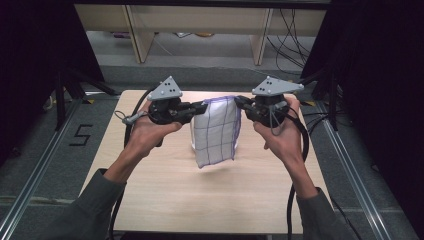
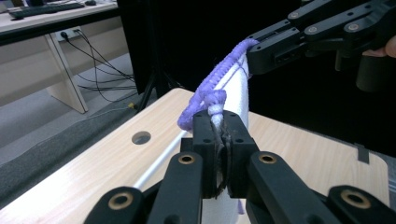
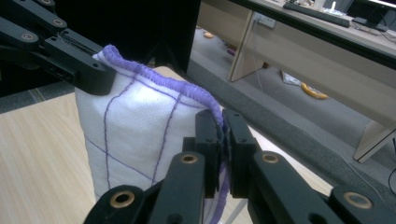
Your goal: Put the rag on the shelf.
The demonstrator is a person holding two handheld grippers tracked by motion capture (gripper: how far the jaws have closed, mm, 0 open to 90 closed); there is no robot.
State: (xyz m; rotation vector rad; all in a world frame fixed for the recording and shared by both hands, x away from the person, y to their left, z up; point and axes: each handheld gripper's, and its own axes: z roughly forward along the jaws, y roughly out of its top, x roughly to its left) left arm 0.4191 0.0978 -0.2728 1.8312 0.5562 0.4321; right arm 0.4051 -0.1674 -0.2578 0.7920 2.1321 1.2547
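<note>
A white cloth (image 1: pixel 216 132) with a purple grid and a purple stitched hem hangs above the wooden table (image 1: pixel 165 195). My left gripper (image 1: pixel 204 105) is shut on its upper left corner and my right gripper (image 1: pixel 237 100) is shut on its upper right corner. The hem stretches between them. In the left gripper view the jaws pinch the hem (image 2: pixel 212 95), with the right gripper (image 2: pixel 254 56) farther off at the other corner. In the right gripper view the cloth (image 3: pixel 135 135) hangs down left of my jaws, with the left gripper (image 3: pixel 100 77) clamped on its far corner.
A round hole (image 2: pixel 141 137) pierces the tabletop near its far edge. Black curtains flank the table on both sides. Desk legs (image 1: pixel 137 35) and loose cables lie on the floor beyond. Cables trail from both grippers past the person's forearms.
</note>
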